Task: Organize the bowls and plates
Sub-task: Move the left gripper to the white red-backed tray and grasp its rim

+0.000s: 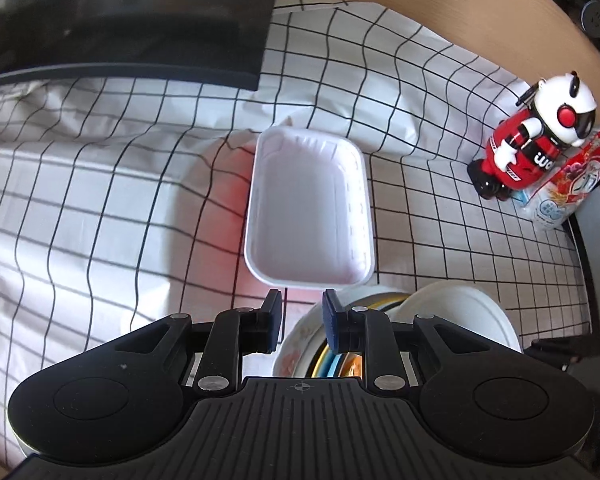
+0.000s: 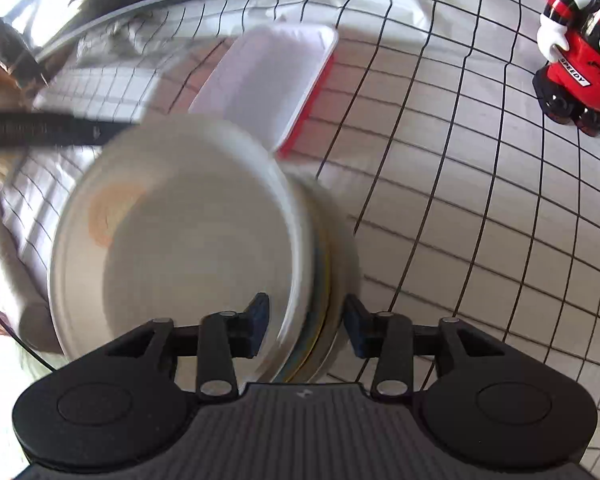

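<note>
My worktop is covered by a white cloth with a black grid; a wooden edge bounds its far side, and a dark slab overlaps the far-left corner. A white rectangular tray with a red underside lies mid-cloth. A red-and-white toy robot stands at the right beside a printed packet. The stack of plates and bowls sits nearest me, a white plate uppermost over coloured rims. My left gripper hovers at the stack's edge, jaws partly apart, nothing between them. My right gripper straddles the stack's rims, jaws apart; contact is blurred and I cannot tell.
</note>
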The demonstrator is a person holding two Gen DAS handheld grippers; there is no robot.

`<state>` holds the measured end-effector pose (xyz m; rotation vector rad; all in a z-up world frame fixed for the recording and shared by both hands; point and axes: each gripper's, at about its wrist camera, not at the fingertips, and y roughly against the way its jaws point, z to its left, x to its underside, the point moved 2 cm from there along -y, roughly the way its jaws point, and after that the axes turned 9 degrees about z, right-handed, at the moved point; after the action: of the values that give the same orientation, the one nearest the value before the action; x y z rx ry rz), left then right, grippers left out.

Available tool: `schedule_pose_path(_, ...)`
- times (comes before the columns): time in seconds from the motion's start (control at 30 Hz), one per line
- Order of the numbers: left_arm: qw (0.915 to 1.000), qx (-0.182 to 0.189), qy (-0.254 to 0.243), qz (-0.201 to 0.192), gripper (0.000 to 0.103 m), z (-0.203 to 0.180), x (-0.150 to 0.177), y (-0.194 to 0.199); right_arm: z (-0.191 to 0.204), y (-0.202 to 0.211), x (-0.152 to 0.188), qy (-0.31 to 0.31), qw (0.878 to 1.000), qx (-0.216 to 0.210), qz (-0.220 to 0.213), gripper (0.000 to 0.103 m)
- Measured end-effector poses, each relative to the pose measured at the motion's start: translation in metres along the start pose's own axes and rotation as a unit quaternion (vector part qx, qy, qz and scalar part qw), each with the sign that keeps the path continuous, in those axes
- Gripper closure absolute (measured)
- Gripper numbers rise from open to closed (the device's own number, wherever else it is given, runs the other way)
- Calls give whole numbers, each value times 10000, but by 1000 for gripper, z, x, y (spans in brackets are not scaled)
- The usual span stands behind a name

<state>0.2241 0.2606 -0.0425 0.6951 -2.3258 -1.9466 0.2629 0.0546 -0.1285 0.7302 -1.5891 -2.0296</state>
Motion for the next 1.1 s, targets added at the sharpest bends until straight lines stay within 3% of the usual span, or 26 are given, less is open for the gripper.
schedule_pose_path(0.1,9999,45,116,-43,79,7,2,5,11,0,6,313,9992,266,-9,60)
schedule_pose_path(0.17,9996,82,246,-122,79,14,-1,10,7,7,4,269,9996,114,2,60)
schedule_pose_path(0.27,9981,317,441,-285,79,24,-10,19,-1,39,-1,281,9989,-90,-362,56)
schedule_pose_path(0.3,9973,470,475,-295,79,24,-14,21,-1,52,-7,334,9981,-106,-502,49)
schedule_pose_path(0.4,9956,793,366,-338,79,19,-33,29,4,90,-35,494,9939,92,-977,32)
schedule_pose_path(0.5,9976,585,184,-314,79,14,-60,22,4,106,-82,193,9906,392,-1299,19)
schedule_pose_path(0.57,9991,335,175,-189,79,16,-76,3,2,98,-115,44,9901,531,-1296,18)
schedule_pose_path(0.6,9995,210,201,-101,79,19,-83,-10,-1,87,-130,-5,9923,516,-1129,20)
schedule_pose_path(0.67,9996,-14,287,84,79,26,-92,-36,-9,62,-150,-175,9967,228,-762,35)
schedule_pose_path(0.7,9994,-39,302,173,79,28,-94,-47,-12,50,-155,-260,9979,39,-587,52)
schedule_pose_path(0.73,9991,-8,331,274,79,31,-95,-58,-16,33,-160,-343,9987,-206,-305,59)
schedule_pose_path(0.83,9975,-36,383,594,78,35,-99,-84,-23,-3,-172,-518,9967,-602,178,59)
schedule_pose_path(1.07,9931,-127,395,1093,78,37,-103,-124,-25,-61,-190,-369,9949,-625,697,59)
schedule_pose_path(1.1,9933,-125,392,1079,79,36,-105,-125,-24,-66,-191,-353,9948,-620,721,65)
